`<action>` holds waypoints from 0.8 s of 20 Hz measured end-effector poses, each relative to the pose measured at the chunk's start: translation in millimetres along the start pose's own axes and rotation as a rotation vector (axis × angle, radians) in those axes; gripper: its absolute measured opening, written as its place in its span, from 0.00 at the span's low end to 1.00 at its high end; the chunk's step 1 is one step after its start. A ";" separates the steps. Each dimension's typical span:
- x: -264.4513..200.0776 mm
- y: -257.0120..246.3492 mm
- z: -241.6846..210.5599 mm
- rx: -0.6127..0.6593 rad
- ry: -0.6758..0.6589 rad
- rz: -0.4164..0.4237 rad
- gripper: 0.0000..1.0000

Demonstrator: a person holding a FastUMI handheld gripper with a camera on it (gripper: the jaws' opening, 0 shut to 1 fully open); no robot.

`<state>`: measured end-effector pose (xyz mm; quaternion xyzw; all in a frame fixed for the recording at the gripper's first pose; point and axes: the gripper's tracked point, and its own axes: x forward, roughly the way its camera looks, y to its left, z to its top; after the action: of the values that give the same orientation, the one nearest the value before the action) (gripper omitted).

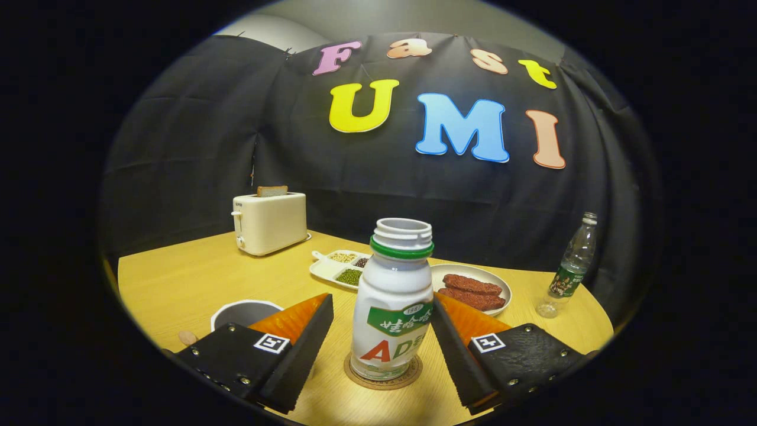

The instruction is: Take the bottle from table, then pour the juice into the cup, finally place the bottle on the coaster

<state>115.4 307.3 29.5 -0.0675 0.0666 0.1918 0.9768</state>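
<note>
Bottle point(392, 302) stands upright on the coaster point(383, 373), lower centre of frame, dead between the gripper point(381, 337) fingers. Fingers spread; right one looks touching or nearly so, left one clear of it, so not clamped. Cap off. Cup point(243, 312) sits lower left behind the left finger. Placement looks done; next is probably a straight pull-back.

- A staged kitchen booth: black cloth wall point(177, 154) draped behind a wooden counter point(189, 278).
- Kitchen props: toaster point(270, 223) holding bread, divided dish of beans point(340, 267), plate of meat point(473, 290).
</note>
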 end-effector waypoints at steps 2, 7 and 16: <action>-4.1 -0.9 5.8 -0.001 -0.014 -0.004 0.96; -24.9 -9.3 43.2 -0.034 -0.120 -0.042 0.96; -118.4 -42.4 131.9 0.006 -0.353 -0.129 0.96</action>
<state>36.8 245.9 181.9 -0.0342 -0.1096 0.1376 0.9838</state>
